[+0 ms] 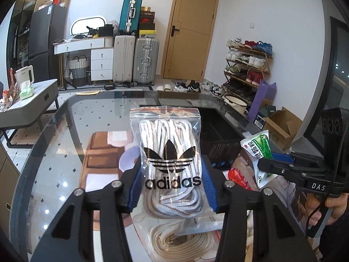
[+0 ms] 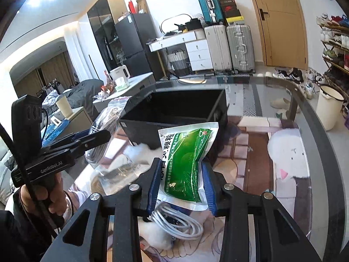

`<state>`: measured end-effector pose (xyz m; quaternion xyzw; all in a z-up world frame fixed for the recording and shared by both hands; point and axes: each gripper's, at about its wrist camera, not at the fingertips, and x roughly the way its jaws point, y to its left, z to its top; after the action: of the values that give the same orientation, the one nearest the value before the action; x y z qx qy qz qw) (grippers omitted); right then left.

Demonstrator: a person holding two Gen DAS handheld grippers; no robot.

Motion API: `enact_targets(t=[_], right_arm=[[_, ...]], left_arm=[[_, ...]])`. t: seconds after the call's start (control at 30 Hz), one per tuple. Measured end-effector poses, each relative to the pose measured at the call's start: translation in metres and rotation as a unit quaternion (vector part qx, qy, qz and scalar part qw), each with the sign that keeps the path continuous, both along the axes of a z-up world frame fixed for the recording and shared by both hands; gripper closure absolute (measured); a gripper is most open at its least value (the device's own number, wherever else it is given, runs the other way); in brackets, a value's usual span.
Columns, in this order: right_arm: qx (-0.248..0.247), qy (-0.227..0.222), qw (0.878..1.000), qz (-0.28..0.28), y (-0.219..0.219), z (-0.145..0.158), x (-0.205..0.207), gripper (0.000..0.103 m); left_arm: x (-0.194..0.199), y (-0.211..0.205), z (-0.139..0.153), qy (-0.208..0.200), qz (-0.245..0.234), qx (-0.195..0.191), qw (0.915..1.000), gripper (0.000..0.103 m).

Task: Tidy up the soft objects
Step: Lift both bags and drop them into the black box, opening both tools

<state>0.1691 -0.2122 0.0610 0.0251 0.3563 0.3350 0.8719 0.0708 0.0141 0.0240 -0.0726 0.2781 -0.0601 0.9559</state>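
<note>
My left gripper [image 1: 172, 174] is shut on a clear zip bag of white laces with an adidas logo [image 1: 169, 150], held above the glass table [image 1: 54, 144]. My right gripper [image 2: 182, 174] is shut on a green and white medicine pouch [image 2: 187, 159], held up near the black bin [image 2: 174, 109]. In the left wrist view the right gripper [image 1: 272, 166] shows at the right with the pouch [image 1: 260, 150], and the black bin [image 1: 218, 135] lies behind the lace bag. In the right wrist view the left gripper [image 2: 96, 137] holds the bag [image 2: 104, 135] at the left.
Under the left gripper lie another bag of beige laces [image 1: 181, 244] and a red packet [image 1: 240, 176]. A coiled white cable [image 2: 176, 222] lies under the right gripper. Suitcases [image 1: 135, 59], a door [image 1: 189, 28], a shoe rack [image 1: 246, 65] and a side table [image 1: 32, 102] stand around.
</note>
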Motion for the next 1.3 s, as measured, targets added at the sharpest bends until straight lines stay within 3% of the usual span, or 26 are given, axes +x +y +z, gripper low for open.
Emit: enact_targets(t=[0.6,1.3], right_arm=[[0.037,-0.047,0.998,-0.004,0.019,0.044,0.014,0.067],[0.024,-0.035,0.999,-0.014,0.039,0.036,0.062,0.067]], left_arm=[[0.025,0.010,0.030,-0.045,0.013,0.019,0.9987,0.055],[0.074,0.007,0.019,-0.038,0.015,0.012,0.9991,0.055]])
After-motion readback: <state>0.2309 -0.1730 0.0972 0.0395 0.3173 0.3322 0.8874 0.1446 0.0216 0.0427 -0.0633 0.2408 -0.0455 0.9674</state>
